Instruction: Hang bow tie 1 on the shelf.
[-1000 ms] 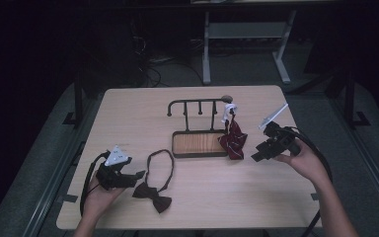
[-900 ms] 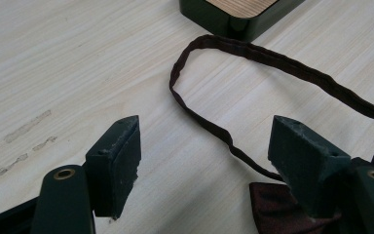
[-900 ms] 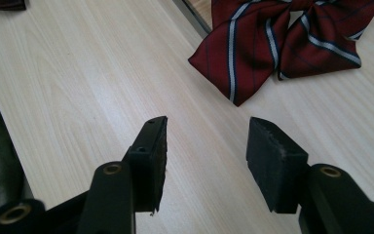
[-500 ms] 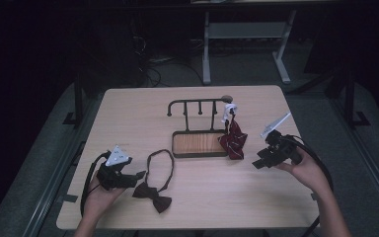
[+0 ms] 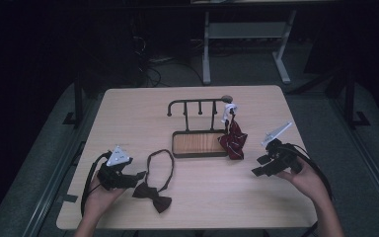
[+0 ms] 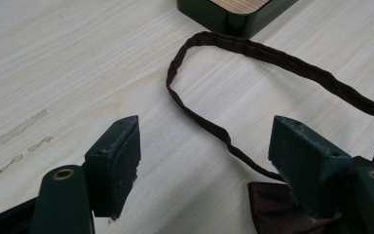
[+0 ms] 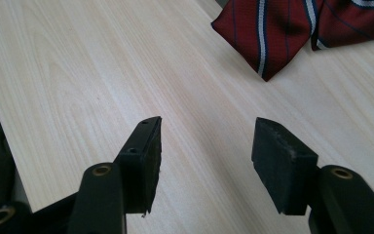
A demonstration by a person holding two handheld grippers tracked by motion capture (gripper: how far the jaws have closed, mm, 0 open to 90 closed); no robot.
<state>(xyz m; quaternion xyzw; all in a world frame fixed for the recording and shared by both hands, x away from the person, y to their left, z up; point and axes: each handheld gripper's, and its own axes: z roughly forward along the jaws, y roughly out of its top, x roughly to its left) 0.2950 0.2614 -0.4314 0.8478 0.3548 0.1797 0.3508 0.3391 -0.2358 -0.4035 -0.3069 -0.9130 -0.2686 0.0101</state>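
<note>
A dark maroon bow tie (image 5: 152,198) with its neck strap (image 5: 160,163) looped out lies flat at the front left of the table. My left gripper (image 5: 139,176) rests open just left of it; in the left gripper view the strap (image 6: 233,48) curves beyond the jaws and the bow (image 6: 277,209) sits under the right-hand jaw. A red striped tie (image 5: 234,139) hangs from the right end of a black rack (image 5: 197,104) and pools on the table. My right gripper (image 5: 258,165) hovers open right of it, jaws just opening wider, nothing between them; the tie's tip (image 7: 277,39) lies ahead.
The rack stands on a wood-floored black tray (image 5: 176,150) near the table's middle. The table's near edge (image 5: 187,228) runs below both hands. Dark floor and a metal stand (image 5: 246,34) lie beyond the far edge.
My right gripper has drifted away from the striped tie, toward the near right of the table and lower. The left gripper and the bow tie have stayed put.
</note>
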